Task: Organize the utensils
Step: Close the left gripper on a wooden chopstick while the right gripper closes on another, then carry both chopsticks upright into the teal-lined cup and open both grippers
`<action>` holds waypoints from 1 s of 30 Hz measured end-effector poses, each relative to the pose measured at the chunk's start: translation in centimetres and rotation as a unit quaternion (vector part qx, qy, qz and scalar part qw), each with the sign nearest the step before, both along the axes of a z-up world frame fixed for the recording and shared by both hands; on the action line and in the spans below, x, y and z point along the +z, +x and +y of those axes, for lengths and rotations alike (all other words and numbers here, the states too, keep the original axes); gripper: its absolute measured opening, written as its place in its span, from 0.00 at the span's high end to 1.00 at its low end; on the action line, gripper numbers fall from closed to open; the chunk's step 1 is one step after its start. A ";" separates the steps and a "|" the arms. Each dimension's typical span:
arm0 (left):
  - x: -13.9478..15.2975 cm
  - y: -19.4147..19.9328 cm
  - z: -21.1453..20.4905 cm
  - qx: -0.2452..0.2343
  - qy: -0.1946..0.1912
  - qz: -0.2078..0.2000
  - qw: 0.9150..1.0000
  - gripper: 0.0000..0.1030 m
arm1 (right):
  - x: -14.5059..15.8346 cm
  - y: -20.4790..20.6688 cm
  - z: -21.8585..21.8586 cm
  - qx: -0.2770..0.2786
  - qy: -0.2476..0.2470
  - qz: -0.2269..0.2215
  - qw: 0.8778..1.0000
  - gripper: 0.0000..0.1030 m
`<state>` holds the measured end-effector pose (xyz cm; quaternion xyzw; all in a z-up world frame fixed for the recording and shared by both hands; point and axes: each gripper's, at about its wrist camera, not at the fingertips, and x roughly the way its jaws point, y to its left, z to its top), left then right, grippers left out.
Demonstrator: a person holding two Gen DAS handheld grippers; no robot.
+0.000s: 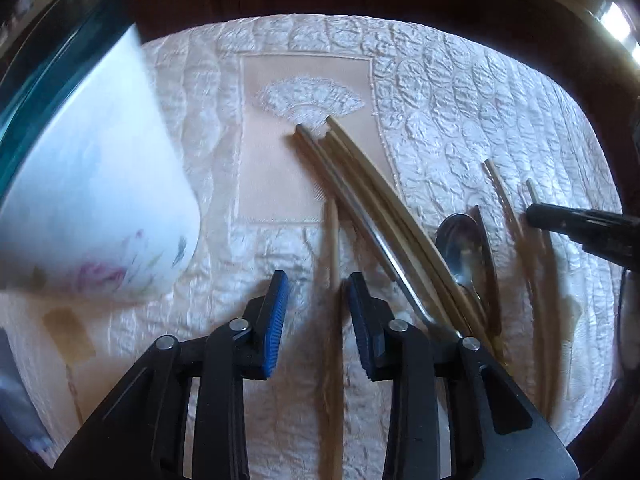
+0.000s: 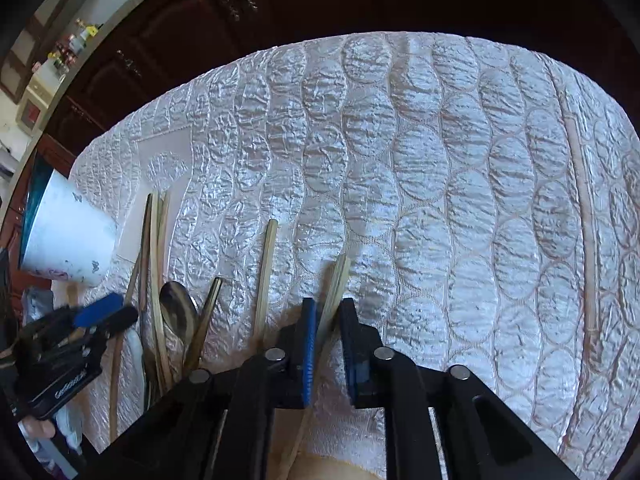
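Left wrist view: the left gripper (image 1: 316, 320) is spread wide and empty, blue pads apart, hovering over the quilted cloth (image 1: 460, 92). A single bamboo chopstick (image 1: 333, 248) runs straight up the frame between the fingers, its long axis in line with them, so it's lined up for a close. To the right, a bundle of chopsticks (image 1: 360, 184) slants from centre to lower right, with a metal spoon (image 1: 460, 244) just beside it. The white floral cup (image 1: 100, 200) fills the left of frame, tilted and blurred.

Right wrist view: the right gripper (image 2: 326, 344) has a pair of chopsticks (image 2: 338, 280) between its pads, touching the left pad; the right pad looks clear, so I can't tell whether it grips. Their long axis points up-frame, slightly right. Their lower ends vanish under the gripper body. The cup sits at far left, nearer the left gripper.
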<state>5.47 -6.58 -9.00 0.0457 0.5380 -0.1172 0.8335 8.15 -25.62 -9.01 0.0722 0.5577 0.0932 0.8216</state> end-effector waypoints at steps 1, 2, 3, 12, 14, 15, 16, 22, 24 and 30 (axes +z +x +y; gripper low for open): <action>0.1 0.0 0.0 -0.005 -0.006 0.002 1.000 0.95 | 0.3 0.1 -0.4 0.004 0.003 -0.001 1.000 0.90; 0.2 0.0 0.2 -0.008 -0.015 0.008 1.000 0.95 | 0.5 -0.2 -0.4 0.005 0.005 -0.003 1.000 0.91; 0.5 -0.1 0.4 -0.008 -0.027 0.012 1.000 0.96 | 0.9 -0.4 -0.3 0.007 0.003 -0.010 1.000 0.91; 8.6 -4.4 5.6 -0.008 -0.120 -0.038 0.992 0.96 | 8.4 -3.7 1.1 0.041 0.017 -0.088 0.995 0.94; 10.7 -5.5 7.5 -0.001 -0.135 -0.053 0.989 0.96 | 10.4 -4.7 1.6 0.052 0.024 -0.106 0.993 0.94; 11.9 -5.9 8.4 0.003 -0.141 -0.064 0.988 0.96 | 11.8 -5.1 1.9 0.057 0.030 -0.118 0.991 0.94; 13.3 -6.4 9.6 0.007 -0.149 -0.077 0.986 0.96 | 12.9 -5.8 2.5 0.064 0.036 -0.129 0.989 0.94; 20.3 -7.7 13.9 0.026 -0.178 -0.149 0.972 0.96 | 20.4 -6.9 6.4 0.110 0.075 -0.202 0.970 0.94; 22.4 -7.7 14.6 0.028 -0.177 -0.173 0.968 0.96 | 22.7 -6.5 8.3 0.121 0.087 -0.229 0.962 0.94; 27.4 -6.5 17.5 0.060 -0.154 -0.252 0.954 0.96 | 27.1 -3.6 14.2 0.125 0.119 -0.295 0.940 0.94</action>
